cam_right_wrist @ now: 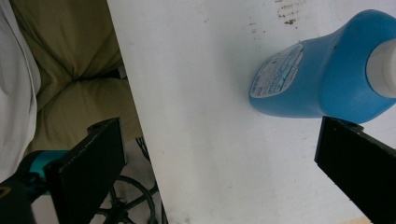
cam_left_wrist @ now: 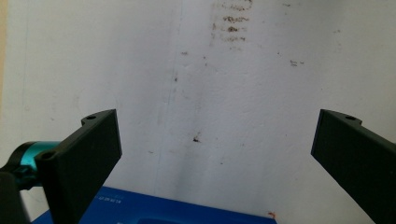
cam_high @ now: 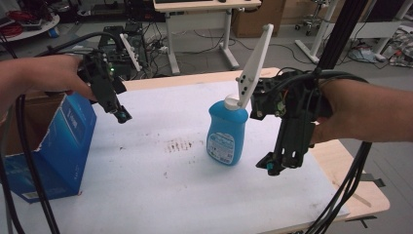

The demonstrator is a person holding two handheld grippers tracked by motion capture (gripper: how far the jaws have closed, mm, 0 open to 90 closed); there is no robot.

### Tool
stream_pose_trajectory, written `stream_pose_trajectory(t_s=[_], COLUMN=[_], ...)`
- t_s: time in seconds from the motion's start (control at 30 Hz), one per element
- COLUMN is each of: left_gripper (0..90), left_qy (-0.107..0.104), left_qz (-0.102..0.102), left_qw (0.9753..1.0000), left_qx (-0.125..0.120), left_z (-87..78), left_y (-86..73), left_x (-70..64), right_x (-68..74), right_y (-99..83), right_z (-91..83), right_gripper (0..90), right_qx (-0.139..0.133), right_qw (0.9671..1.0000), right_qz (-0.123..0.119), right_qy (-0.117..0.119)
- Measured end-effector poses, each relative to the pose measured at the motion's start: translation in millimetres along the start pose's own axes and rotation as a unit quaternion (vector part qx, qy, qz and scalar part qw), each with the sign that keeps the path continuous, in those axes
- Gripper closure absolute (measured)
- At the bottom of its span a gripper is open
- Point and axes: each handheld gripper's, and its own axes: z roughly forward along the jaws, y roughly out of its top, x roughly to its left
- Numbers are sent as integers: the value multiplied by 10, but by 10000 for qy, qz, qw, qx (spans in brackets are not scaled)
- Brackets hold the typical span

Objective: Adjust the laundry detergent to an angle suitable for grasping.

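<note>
1. i'm looking down at a blue detergent bottle point(cam_high: 225, 131) with a white cap point(cam_high: 235, 103), standing upright near the middle of the white foam mat point(cam_high: 160, 195) that is covering the table.
2. i'm holding the right gripper point(cam_high: 272, 168) just to the right of the bottle, tips pointing down toward the mat, near the bottle's base but not touching it.
3. in the right gripper view its jaws are standing wide apart with nothing between them; the bottle point(cam_right_wrist: 317, 79) is lying across the upper right of that picture, its label point(cam_right_wrist: 278, 70) facing the camera (the print is too small for me to read).
4. i'm holding the left gripper point(cam_high: 122, 116) well apart from the bottle, hovering over the mat's left part, just beside the open blue cardboard box point(cam_high: 53, 146) sitting at the left edge.
5. in the left gripper view the jaws are likewise spread wide and gripping nothing, with the stained mat point(cam_left_wrist: 210, 93) below them and a strip of the blue box point(cam_left_wrist: 163, 210) along the bottom.
6. a patch of brown smudges point(cam_high: 178, 145) is marking the mat just left of the bottle.
</note>
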Motion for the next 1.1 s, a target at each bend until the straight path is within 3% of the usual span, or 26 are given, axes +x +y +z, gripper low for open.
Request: stream_pose_trajectory(t_s=[0.53,0.9,1.1], left_gripper=[17,17,17], left_qy=[48,98,133], left_qz=[-33,-81,-134], left_qw=[10000,9999,9998], left_qx=[-58,-46,-50], left_z=[-10,11,-3], left_y=[15,-34,-76], left_x=[-45,-78,-122], right_x=[-15,-146,-203], right_y=[-94,-297,-409], right_z=[-44,-16,-13], right_gripper=[11,11,11], right_qx=[-40,-56,-193], right_qw=[9997,9943,9889], right_qz=[171,961,1355], right_qy=[-157,-464,-577])
